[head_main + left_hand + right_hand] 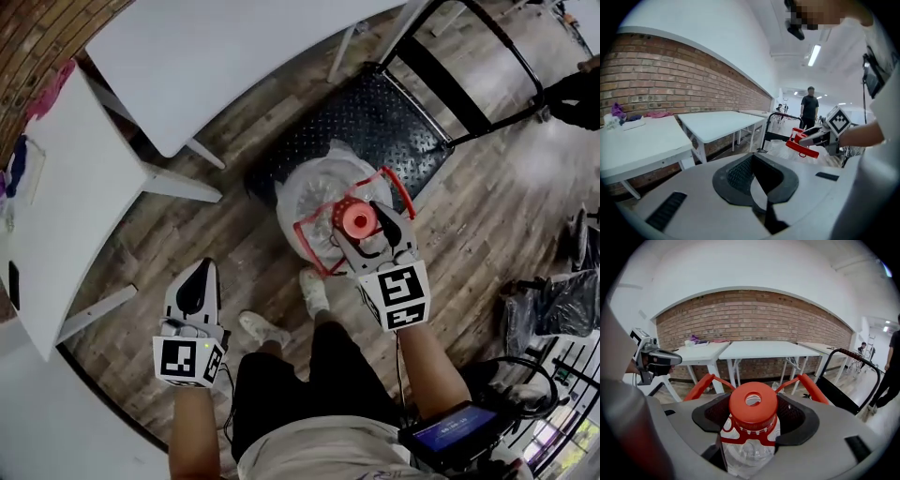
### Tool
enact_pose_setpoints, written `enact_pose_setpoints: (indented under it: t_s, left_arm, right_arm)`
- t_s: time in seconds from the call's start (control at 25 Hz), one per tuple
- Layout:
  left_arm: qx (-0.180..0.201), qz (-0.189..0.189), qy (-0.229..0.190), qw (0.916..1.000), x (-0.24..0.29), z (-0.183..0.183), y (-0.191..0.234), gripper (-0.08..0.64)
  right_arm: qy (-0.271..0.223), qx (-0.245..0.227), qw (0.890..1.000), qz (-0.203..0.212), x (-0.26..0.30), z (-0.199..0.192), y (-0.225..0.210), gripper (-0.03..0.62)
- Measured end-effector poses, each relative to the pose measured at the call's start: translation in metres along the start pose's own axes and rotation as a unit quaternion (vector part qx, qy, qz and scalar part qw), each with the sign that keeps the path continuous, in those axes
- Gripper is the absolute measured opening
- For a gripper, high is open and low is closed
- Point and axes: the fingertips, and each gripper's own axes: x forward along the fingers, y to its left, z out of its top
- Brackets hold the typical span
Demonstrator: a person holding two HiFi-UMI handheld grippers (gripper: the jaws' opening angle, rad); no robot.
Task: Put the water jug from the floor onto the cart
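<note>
The clear water jug [314, 192] has a red cap [753, 404] and a red carrying handle [701, 385]. My right gripper [364, 227] is shut on its neck just under the cap, and the jug hangs tilted from it over the near edge of the cart's black checker-plate deck [398, 103]. The cart's black push handle [487, 56] rises at the far side. My left gripper [197, 281] is off to the left over the wooden floor, shut with nothing in it. From the left gripper [754, 176] view, the right gripper [808, 139] shows with the red handle.
Two white tables [225, 47] [66, 197] stand left of the cart along a brick wall [754, 319]. My shoes [262, 328] are just below the jug. Black gear [562, 309] sits at the right. A person [809, 110] stands far off.
</note>
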Motion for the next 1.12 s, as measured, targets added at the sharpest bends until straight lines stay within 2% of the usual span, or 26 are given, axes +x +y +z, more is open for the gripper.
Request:
enact_pose_setpoints:
  t_s: [0.24, 0.52, 0.8, 1.12]
  left_arm:
    - [0.017, -0.029, 0.011, 0.9994, 0.034, 0.011, -0.044, 0.002]
    - [0.025, -0.037, 0.032, 0.9985, 0.045, 0.007, -0.063, 0.002]
    - [0.018, -0.03, 0.047, 0.9983, 0.05, -0.001, -0.071, 0.002]
    - [0.015, -0.031, 0.049, 0.9982, 0.05, -0.004, -0.079, 0.0]
  right_arm:
    - [0.02, 0.021, 0.999, -0.044, -0.004, -0.042, -0.078, 0.308]
    - [0.063, 0.047, 0.994, -0.07, 0.009, -0.109, -0.122, 0.308]
    - [0.08, 0.08, 0.991, -0.074, 0.015, -0.147, -0.136, 0.308]
    - [0.081, 0.078, 0.991, -0.068, 0.02, -0.155, -0.127, 0.308]
